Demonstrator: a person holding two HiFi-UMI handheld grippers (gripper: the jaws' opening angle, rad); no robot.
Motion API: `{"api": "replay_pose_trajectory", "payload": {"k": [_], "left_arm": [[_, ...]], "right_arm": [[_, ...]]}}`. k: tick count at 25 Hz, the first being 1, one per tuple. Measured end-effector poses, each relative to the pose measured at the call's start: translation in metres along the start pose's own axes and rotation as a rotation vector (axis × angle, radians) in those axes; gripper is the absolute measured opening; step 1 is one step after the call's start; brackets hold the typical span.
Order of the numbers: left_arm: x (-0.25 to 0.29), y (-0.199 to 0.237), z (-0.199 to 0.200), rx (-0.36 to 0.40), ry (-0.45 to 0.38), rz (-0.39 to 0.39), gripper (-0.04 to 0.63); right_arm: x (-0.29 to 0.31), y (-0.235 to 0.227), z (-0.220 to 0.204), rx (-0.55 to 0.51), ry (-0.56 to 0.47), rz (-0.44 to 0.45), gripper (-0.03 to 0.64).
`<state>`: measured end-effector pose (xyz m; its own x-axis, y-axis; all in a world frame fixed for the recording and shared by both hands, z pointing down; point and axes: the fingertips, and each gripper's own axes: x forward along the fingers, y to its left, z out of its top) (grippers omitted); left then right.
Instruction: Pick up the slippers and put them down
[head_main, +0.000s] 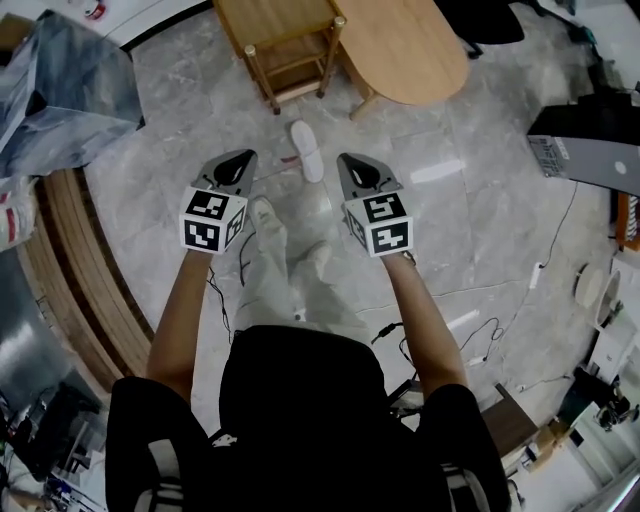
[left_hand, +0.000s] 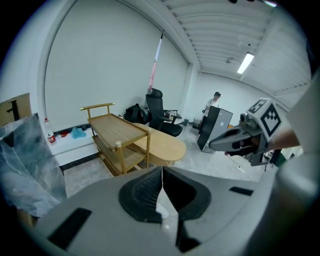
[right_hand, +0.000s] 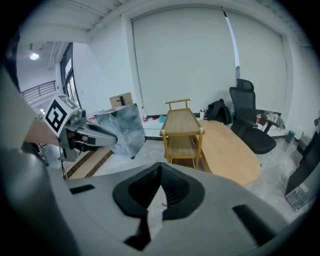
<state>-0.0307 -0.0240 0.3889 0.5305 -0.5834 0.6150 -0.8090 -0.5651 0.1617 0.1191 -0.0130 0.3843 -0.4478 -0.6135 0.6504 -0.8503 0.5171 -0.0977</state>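
The person is holding both grippers up before the body. The left gripper is showing its jaws pressed together on nothing, and the right gripper is likewise closed and empty. One white slipper is lying on the floor, near the wooden cart and the oval table. Probably no step is in hand; a next pick is calling for lowering a gripper and opening its jaws. The cart's legs are standing near the slipper; the cables are lying well apart.

White slipper on grey marbled floor beside the light-wood cart; grey left gripper and right gripper bear black-and-white square-patterned cubes.
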Motion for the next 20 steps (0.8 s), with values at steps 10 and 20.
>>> {"api": "replay_pose_trajectory", "payload": {"k": [10, 20], "left_arm": [[-0.070, -0.041, 0.046, 0.019, -0.107, 0.077, 0.006], [-0.147, -0.102, 0.101, 0.052, -0.275, 0.118, 0.006]], "right_arm": [[-0.067, 0.027, 0.063, -0.070, -0.151, 0.006, -0.002], [-0.163, 0.044, 0.110, -0.168, -0.301, -0.012, -0.002]]}}
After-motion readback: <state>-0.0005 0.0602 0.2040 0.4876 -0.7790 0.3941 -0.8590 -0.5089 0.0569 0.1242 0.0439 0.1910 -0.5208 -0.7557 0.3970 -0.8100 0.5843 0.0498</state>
